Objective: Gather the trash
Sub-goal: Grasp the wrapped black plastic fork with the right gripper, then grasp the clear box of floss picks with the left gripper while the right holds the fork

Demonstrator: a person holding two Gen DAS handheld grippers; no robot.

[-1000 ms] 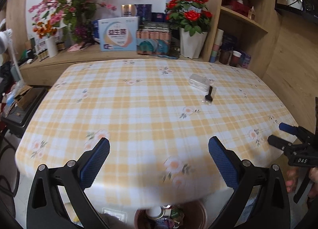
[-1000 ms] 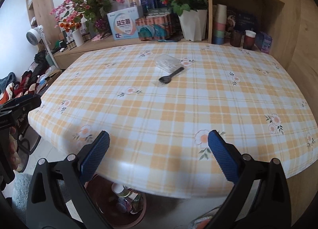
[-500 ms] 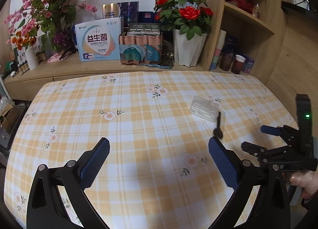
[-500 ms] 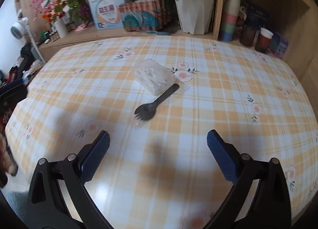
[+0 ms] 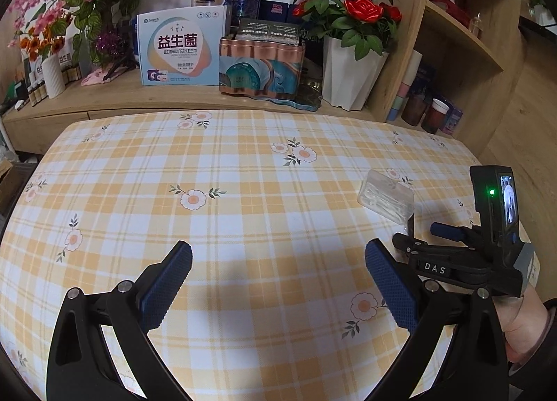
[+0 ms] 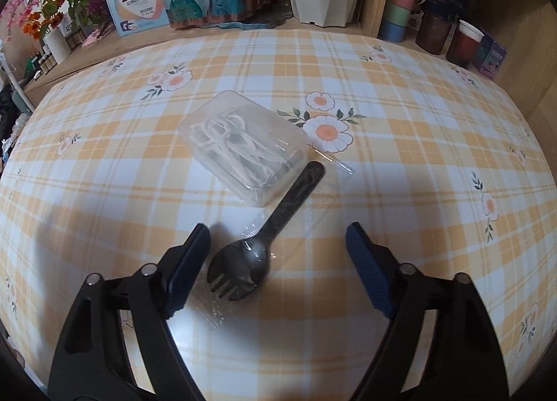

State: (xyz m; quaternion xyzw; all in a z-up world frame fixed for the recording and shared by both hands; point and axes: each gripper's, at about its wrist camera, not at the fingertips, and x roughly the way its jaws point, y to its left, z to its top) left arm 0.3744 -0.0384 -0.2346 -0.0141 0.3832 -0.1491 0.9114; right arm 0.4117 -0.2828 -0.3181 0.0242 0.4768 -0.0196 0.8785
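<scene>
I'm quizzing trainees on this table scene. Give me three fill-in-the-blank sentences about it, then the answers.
1. The spork on the table is coloured ____.
2. The clear box touches the spork's ____ end.
3. The right gripper's closing jaws have the spork's ____ end between them, untouched.

Answers: black; handle; tined

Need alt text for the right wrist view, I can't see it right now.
The right claw is closing around the head of a black plastic spork in a clear wrapper, pads not yet touching. Behind it a clear plastic box sits on the checked tablecloth.
</scene>
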